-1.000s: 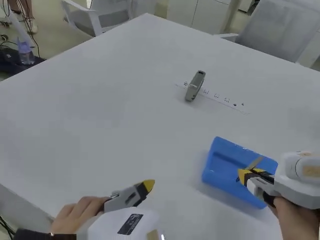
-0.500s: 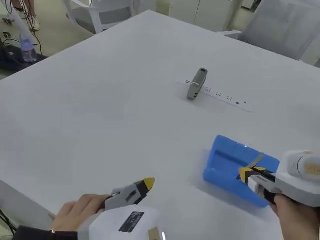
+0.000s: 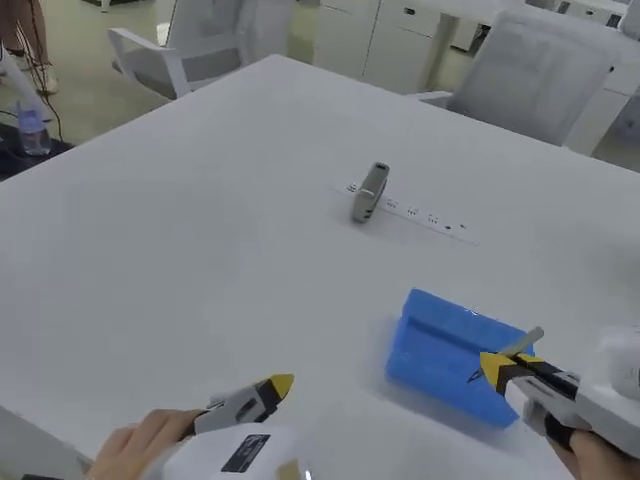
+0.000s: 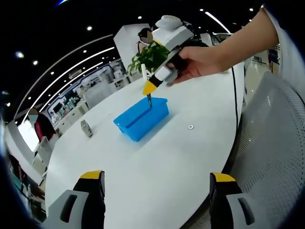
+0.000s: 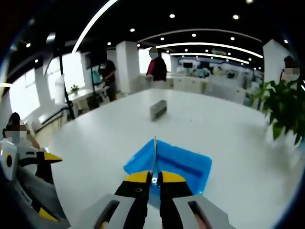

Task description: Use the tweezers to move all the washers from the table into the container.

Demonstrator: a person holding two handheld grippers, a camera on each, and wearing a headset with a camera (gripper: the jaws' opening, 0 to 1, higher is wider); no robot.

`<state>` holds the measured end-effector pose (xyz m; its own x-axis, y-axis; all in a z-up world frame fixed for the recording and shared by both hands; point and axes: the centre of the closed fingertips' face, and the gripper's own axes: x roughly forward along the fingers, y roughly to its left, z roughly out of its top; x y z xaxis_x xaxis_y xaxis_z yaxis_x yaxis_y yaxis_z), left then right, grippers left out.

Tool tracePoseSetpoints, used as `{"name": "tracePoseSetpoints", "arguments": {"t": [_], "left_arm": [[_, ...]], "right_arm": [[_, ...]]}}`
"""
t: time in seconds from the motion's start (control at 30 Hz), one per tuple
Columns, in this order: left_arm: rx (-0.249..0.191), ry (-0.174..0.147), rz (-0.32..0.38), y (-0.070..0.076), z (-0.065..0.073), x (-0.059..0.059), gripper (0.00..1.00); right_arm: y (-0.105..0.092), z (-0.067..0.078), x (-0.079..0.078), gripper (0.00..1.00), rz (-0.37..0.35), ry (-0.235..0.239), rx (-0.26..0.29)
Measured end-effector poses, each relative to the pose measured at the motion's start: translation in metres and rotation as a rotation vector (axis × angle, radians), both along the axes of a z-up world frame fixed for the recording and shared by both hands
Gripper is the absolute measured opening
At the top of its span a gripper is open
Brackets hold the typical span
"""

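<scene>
While the right gripper (image 5: 153, 179) hangs over the blue container (image 3: 440, 350), its jaws are pinched tight on the tweezers (image 5: 155, 152), whose tips point down at the container's open top. One small washer (image 4: 190, 127) lies on the white table (image 3: 200, 220) near the container, on the side away from the grey block (image 3: 369, 192). The left gripper (image 4: 156, 176) is well apart from the container, its jaws spread wide and holding nothing.
</scene>
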<state>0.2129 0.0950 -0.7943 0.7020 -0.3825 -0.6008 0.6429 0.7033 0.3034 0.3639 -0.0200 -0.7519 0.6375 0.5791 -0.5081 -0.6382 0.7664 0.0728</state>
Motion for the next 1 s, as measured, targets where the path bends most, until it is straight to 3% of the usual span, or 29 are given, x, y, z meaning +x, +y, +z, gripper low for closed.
{"name": "tracePoseSetpoints", "arguments": {"t": [0.13, 0.47, 0.57, 0.73, 1.0], "left_arm": [[-0.012, -0.001, -0.004, -0.001, 0.001, -0.001, 0.93], [-0.05, 0.004, -0.021, -0.006, 0.004, -0.003, 0.93], [-0.063, 0.008, -0.024, -0.006, 0.005, -0.003, 0.92], [-0.086, -0.014, -0.011, -0.005, 0.011, 0.0, 0.92], [-0.121, -0.011, 0.015, -0.002, 0.014, 0.002, 0.92]], "right_arm": [[-0.012, -0.002, -0.02, 0.04, -0.038, 0.015, 0.014], [-0.036, -0.037, -0.064, 0.04, -0.08, 0.1, -0.025], [-0.039, -0.048, -0.068, 0.04, -0.077, 0.119, -0.043], [-0.037, -0.065, -0.072, 0.04, -0.06, 0.147, -0.068], [-0.035, -0.069, -0.072, 0.04, -0.048, 0.139, -0.084]]}}
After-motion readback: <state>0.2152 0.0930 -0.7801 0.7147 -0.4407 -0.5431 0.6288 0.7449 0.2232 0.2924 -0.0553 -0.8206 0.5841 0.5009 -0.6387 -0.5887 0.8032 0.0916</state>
